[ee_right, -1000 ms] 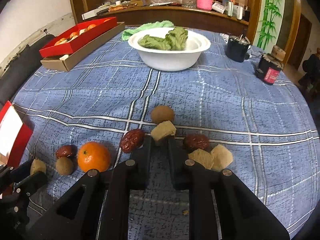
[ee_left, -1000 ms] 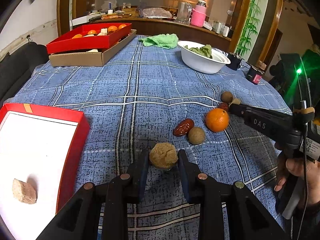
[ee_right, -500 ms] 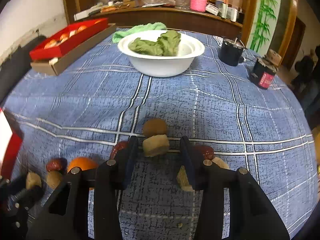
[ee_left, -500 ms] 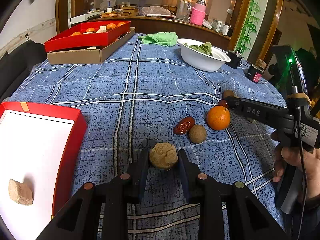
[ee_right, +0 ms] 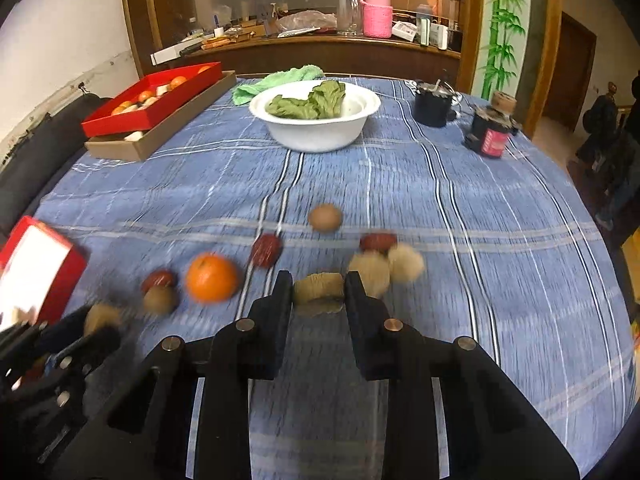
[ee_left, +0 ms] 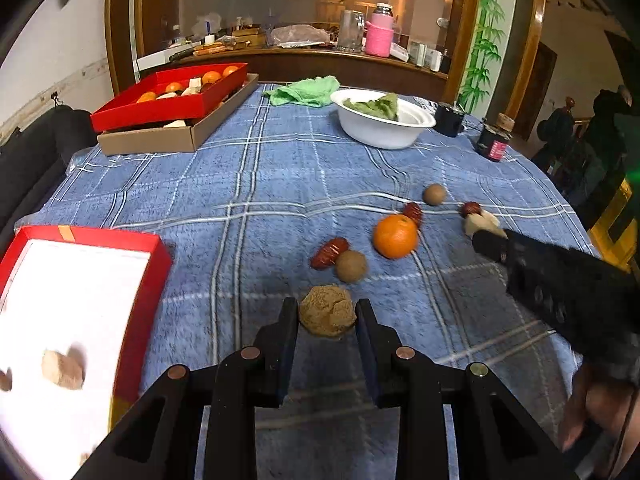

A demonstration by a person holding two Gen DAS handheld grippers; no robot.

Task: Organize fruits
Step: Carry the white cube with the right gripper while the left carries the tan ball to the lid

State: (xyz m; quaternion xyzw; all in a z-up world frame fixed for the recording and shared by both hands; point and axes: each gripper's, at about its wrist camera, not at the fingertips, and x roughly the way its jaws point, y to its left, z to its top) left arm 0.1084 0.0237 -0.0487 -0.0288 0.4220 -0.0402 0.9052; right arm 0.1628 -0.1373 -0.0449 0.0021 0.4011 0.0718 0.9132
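Note:
My left gripper [ee_left: 327,316] is shut on a brown crumbly lump [ee_left: 328,315] above the blue checked cloth. At the left lies a red tray [ee_left: 140,300] with a white floor and a tan chunk [ee_left: 62,369] in it. My right gripper [ee_right: 319,290] has a tan block [ee_right: 319,288] between its pads, which press on it as the jaws close. Loose around it lie an orange [ee_right: 211,277], red dates [ee_right: 266,249], round brown fruits [ee_right: 325,217] and two more tan blocks [ee_right: 405,263].
A white bowl [ee_right: 316,136] of greens stands mid-table at the back. A red box [ee_right: 152,100] of fruit sits in a cardboard tray at the back left, with a green cloth [ee_right: 280,80] beside it. Two dark jars [ee_right: 490,132] stand back right. The left gripper [ee_right: 100,322] shows at lower left.
The right gripper opened wide around the tan block, then narrowed onto it and drew back from the loose fruit. The left gripper, still holding the lump, shifted a little.

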